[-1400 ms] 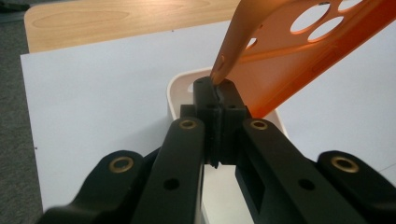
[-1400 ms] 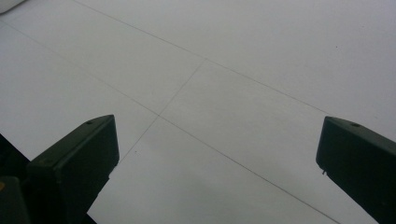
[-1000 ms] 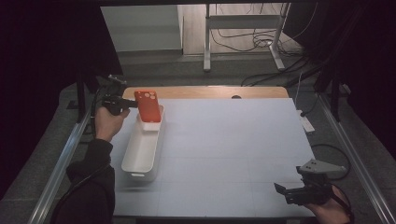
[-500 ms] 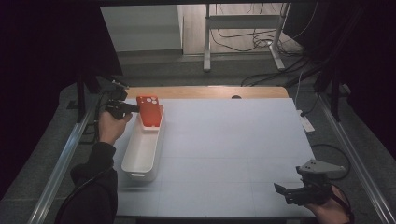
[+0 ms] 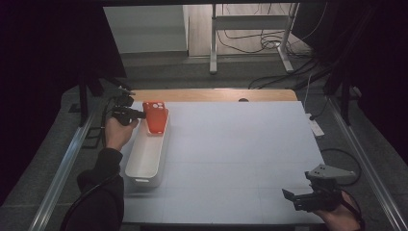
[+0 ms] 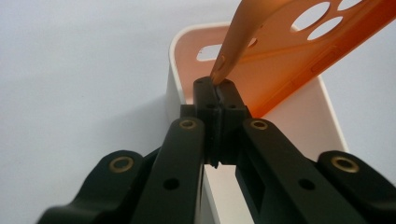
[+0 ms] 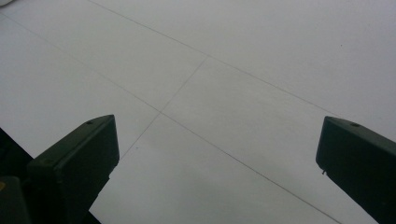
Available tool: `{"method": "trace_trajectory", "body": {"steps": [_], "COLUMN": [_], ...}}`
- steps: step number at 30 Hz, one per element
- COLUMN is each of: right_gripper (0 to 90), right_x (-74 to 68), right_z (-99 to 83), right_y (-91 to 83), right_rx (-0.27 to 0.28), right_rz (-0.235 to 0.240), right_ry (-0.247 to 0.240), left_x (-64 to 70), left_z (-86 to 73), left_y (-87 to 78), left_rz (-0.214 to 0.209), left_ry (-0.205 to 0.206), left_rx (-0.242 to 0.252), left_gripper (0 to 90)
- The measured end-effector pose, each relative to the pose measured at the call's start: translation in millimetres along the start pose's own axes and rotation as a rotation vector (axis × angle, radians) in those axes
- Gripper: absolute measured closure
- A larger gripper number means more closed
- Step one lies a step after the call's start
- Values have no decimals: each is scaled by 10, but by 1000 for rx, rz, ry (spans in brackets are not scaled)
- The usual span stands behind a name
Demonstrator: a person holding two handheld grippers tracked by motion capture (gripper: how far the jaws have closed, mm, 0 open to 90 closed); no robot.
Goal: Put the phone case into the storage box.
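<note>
Left hand-held gripper [image 6: 217,91] clamps orange phone case [image 5: 155,117] edge over white bin [image 5: 144,159]; no writing legible.

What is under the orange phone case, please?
The far end of the white bin lies under the phone case, which the left gripper pinches by one edge. The bin floor beneath the case is covered.

This looks like a lab or a test room, not a home. The white table [image 5: 240,154] is bare and marked with thin grid lines, and it sits in a metal rail frame [image 5: 62,168]. Dark curtains [image 5: 43,57] hang at both sides. Beyond the table, loose cables [image 5: 255,41] lie on the grey floor around the legs of a metal stand [image 5: 214,43].
</note>
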State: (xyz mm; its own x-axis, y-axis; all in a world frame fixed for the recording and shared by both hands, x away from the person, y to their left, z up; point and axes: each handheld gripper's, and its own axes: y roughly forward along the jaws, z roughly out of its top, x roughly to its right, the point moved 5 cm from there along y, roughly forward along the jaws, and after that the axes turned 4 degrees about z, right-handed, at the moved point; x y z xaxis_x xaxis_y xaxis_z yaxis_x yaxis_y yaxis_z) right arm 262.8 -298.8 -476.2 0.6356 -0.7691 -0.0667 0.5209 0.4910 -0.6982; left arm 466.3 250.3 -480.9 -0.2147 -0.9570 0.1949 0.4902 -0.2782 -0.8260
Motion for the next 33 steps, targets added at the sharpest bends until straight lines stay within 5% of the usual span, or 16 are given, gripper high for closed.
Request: {"method": "trace_trajectory", "body": {"steps": [10, 33], "right_gripper": [0, 0], "right_x": [-1, -5], "right_z": [0, -1], "right_y": [-1, 0], "right_rx": [0, -1], "right_rz": [1, 0], "right_ry": [-1, -4], "left_x": [3, 33], "left_z": [-6, -31], "left_y": [68, -46], "left_rz": [4, -28], "left_ry": [-5, 52], "left_rx": [10, 113], "left_gripper": [877, 645]}}
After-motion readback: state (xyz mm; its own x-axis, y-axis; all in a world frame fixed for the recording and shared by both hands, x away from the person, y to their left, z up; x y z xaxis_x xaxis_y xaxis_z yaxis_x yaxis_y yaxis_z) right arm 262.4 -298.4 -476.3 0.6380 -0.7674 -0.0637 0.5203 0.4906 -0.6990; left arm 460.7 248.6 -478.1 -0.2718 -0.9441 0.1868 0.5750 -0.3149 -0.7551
